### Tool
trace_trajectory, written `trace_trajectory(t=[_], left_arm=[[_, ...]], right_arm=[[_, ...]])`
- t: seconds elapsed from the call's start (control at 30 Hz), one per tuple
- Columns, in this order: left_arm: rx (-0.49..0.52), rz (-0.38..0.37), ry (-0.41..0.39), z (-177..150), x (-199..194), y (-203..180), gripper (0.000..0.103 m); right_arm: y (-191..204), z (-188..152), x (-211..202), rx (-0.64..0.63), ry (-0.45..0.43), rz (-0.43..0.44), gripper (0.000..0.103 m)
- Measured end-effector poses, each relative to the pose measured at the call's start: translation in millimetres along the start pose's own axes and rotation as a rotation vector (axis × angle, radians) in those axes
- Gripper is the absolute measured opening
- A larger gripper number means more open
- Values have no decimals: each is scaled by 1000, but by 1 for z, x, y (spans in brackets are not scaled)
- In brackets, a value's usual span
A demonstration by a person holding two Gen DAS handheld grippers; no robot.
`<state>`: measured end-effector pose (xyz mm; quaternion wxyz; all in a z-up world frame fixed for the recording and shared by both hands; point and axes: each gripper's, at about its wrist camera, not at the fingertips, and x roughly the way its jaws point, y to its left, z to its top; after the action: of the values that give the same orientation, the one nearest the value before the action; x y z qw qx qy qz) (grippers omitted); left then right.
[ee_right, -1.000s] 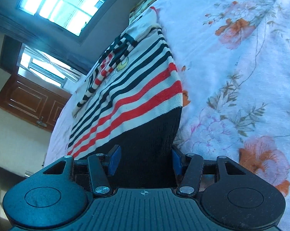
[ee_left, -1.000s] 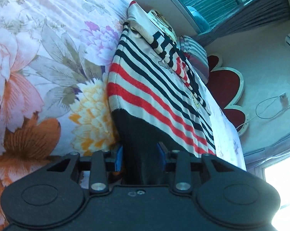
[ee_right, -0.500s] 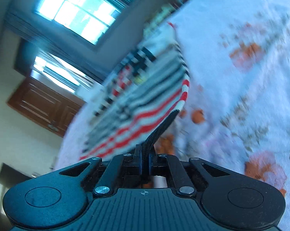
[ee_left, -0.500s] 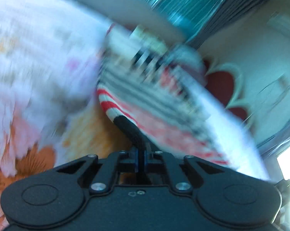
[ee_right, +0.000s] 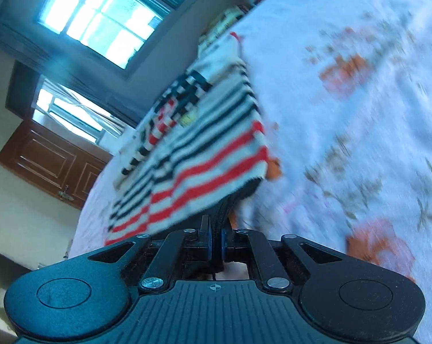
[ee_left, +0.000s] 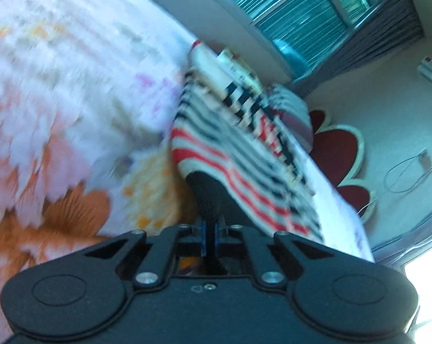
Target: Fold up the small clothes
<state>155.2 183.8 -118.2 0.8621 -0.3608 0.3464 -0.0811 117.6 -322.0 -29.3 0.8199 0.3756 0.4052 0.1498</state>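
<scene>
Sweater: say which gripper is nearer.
Neither; both touch it. Left gripper pinches the sweater by its black hem at one corner, right gripper at the other.

Left claw (ee_left: 211, 239): matte black housing, two round discs, silver screws, blue pads. Right claw (ee_right: 215, 243): same, ribbed top, crosshair mark.

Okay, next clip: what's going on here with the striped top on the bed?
A person is folding a small striped sweater on a floral bedspread. The left claw and the right claw are each shut on the sweater's black hem, one at each bottom corner, and that edge is raised off the bed. The collar end lies flat. No fold has been made yet.
</scene>
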Motion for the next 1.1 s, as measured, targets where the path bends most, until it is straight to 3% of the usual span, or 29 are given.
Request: trace_trajectory(t=[0.73, 1.1], left_arm=[[219, -23, -153, 54, -13, -89, 4], [237, -60, -188, 81, 2, -103, 4]], right_arm=[[98, 79, -6, -180, -162, 24, 5], [106, 112, 8, -210, -180, 5, 5]])
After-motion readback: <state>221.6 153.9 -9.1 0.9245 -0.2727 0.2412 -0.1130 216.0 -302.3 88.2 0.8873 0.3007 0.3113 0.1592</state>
